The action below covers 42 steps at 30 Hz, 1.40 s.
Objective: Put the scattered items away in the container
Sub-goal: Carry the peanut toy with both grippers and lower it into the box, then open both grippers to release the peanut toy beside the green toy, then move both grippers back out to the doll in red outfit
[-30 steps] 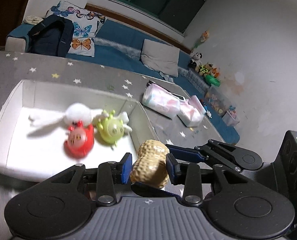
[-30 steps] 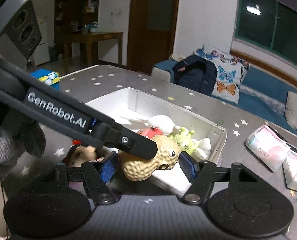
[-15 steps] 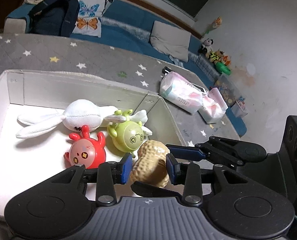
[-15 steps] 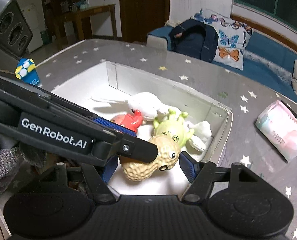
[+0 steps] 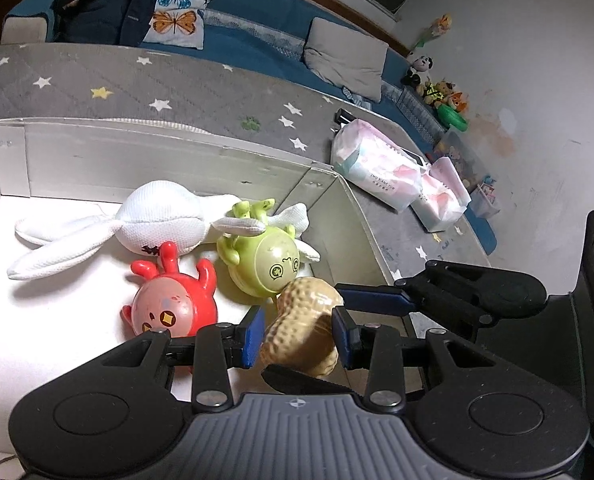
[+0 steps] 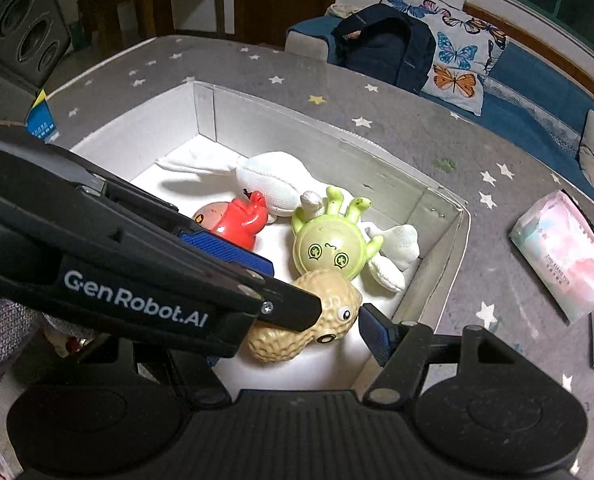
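Now the peanut toy [image 5: 301, 330], long axis running frame bottom-to-top, sits clamped in the left gripper [image 5: 299, 334] jaws at lower centre, over the white box [image 5: 145, 152] near corner; right gripper [image 6: 317, 320] jaws open, straddling it w/o contact.

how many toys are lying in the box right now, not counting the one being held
3: a white plush along the far wall, a red toy in front of it, and a green toy beside the red one. The grippers may hide more near the front of the box.
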Each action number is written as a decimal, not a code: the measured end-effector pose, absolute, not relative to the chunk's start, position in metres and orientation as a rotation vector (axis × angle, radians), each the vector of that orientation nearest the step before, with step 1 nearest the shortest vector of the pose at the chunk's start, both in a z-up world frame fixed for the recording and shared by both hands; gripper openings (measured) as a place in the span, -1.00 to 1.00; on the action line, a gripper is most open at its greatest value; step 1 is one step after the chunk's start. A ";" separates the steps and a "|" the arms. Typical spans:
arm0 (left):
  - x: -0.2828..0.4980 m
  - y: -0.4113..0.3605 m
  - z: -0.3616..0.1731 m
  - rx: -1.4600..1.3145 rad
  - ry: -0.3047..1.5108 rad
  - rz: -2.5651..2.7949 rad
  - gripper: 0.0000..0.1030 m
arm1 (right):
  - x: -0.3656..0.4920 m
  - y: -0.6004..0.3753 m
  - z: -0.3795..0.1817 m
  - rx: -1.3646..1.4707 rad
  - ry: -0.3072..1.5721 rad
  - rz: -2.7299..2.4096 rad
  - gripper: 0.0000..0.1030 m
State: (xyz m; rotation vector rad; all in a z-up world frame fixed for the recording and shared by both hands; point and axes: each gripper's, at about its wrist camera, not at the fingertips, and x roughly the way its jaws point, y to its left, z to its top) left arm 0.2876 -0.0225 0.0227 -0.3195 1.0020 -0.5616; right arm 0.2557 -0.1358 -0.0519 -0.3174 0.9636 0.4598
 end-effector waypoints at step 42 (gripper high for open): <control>0.220 0.012 0.056 -0.347 0.824 -0.470 -0.24 | 0.181 -0.147 -0.021 -0.122 0.750 0.457 0.33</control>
